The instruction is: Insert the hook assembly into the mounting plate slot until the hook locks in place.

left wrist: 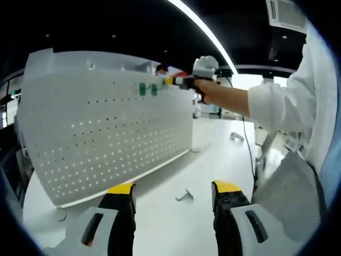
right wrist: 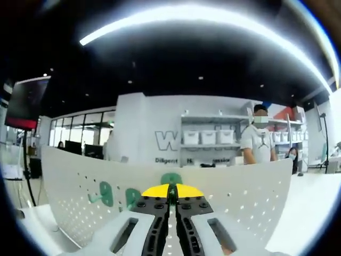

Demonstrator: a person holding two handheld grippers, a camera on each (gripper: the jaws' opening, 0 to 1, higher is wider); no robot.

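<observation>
White pegboard (left wrist: 106, 133) upright on table (left wrist: 176, 224), green hooks (left wrist: 147, 89) near its top edge, right gripper (right wrist: 171, 193) pressed shut there on a green hook (right wrist: 171, 178), left gripper (left wrist: 173, 193) wide open above bare table, metal hook (left wrist: 185, 197) lying between its jaws.

The pegboard (left wrist: 106, 128) ahead of the left jaws looks like hard white plastic or painted metal, smooth and matt, full of small holes. The green hooks (left wrist: 147, 89) on it look like shiny plastic. The table (left wrist: 176, 224) under the jaws is smooth, white and a bit glossy. A small grey hook (left wrist: 185, 197) lying between the left jaws looks like metal. The left gripper (left wrist: 173, 200) has yellow tips and matt black and pale grey plastic. The sleeve (left wrist: 277, 104) is white cloth. The right gripper (right wrist: 171, 193) looks the same, its jaws pressed together.
</observation>
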